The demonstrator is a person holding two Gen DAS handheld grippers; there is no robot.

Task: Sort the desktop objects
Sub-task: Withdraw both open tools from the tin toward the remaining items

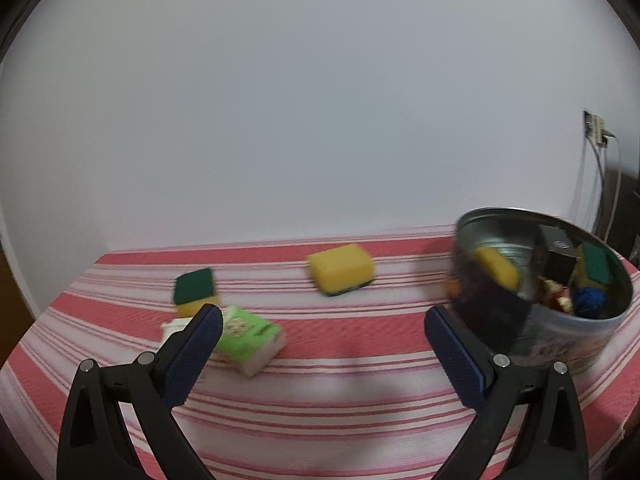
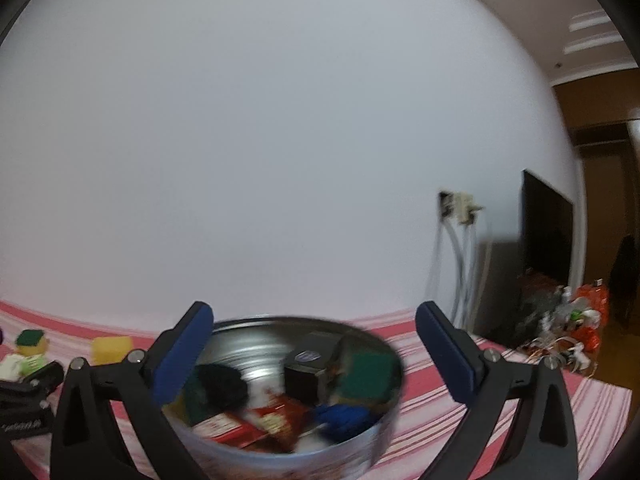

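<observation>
My left gripper (image 1: 322, 312) stands open above the red-striped tablecloth (image 1: 320, 400) with nothing between its fingers. Ahead of it lie a yellow sponge (image 1: 340, 268), a green-topped sponge (image 1: 195, 290) and a green packet (image 1: 244, 336) next to the left finger. At the right is a round metal tin (image 1: 560, 344) holding sponges, a black box, a red packet and a blue ball. My right gripper (image 2: 314, 308) is open wide just over the tin (image 2: 360, 452), empty. In the tin I see a green sponge (image 2: 364, 376), a black box (image 2: 308, 368) and a red packet (image 2: 256, 420).
A white wall rises right behind the table. A wall socket with hanging cables (image 2: 460, 208), a dark screen (image 2: 548, 232) and colourful clutter (image 2: 568, 320) sit beyond the table's right end. The left gripper's black body (image 2: 28, 396) shows at the right view's left edge.
</observation>
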